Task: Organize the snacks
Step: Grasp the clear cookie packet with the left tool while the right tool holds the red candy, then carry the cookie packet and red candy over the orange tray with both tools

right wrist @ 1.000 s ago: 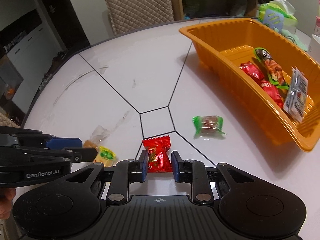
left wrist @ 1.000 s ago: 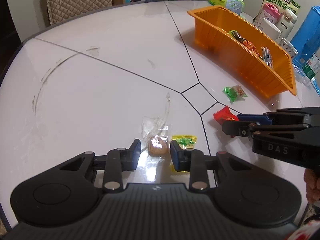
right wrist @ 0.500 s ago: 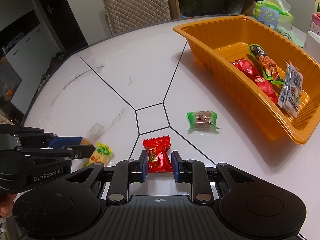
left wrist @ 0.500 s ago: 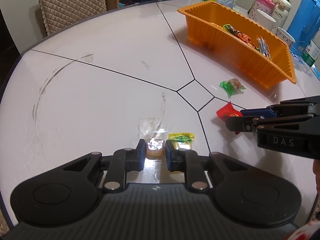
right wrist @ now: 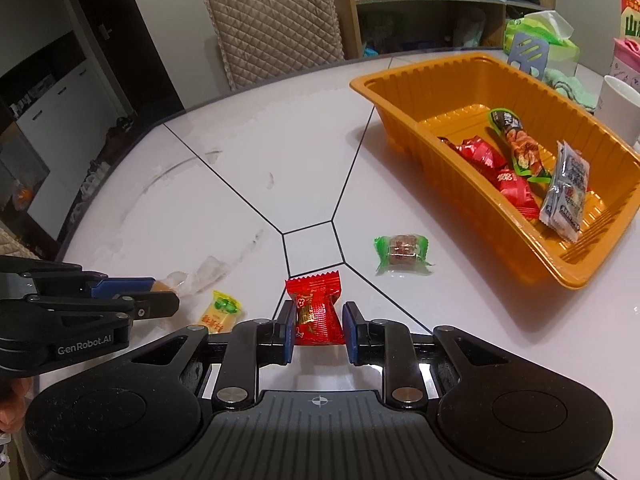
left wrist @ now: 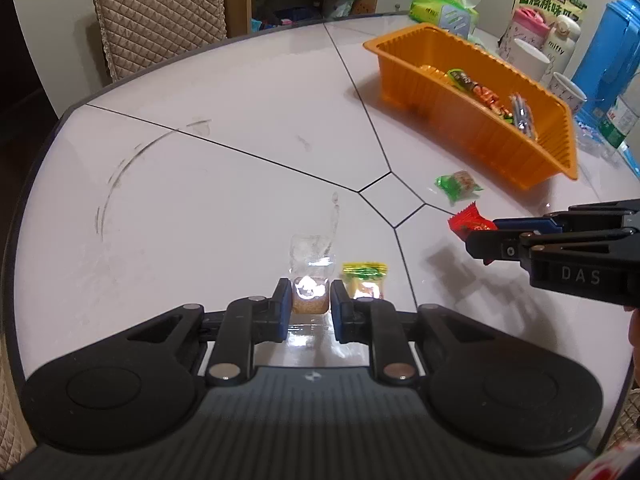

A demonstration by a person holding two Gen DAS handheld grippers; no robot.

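Observation:
My left gripper [left wrist: 310,300] is shut on a brown snack in a clear wrapper [left wrist: 310,294], held just above the white table [left wrist: 224,200]. A yellow-green snack [left wrist: 365,280] lies on the table right beside it. My right gripper [right wrist: 318,326] is shut on a red snack packet [right wrist: 316,312], lifted off the table. A green-wrapped snack [right wrist: 402,250] lies loose between the grippers and the orange tray [right wrist: 452,76], which holds several packets. From the right wrist view the left gripper [right wrist: 160,302] enters at the left, the yellow-green snack [right wrist: 220,312] next to it.
Behind the tray stand a white mug [left wrist: 528,64], a blue jug [left wrist: 608,56], a tissue pack [left wrist: 444,4] and a snack box [left wrist: 548,0]. A quilted chair [right wrist: 276,28] stands at the table's far edge. A person's hand [left wrist: 634,328] shows at the right.
The left jaws closed on the clear-wrapped brown snack. Both grippers then rose a little with their snacks; more of the room and tray shows now.

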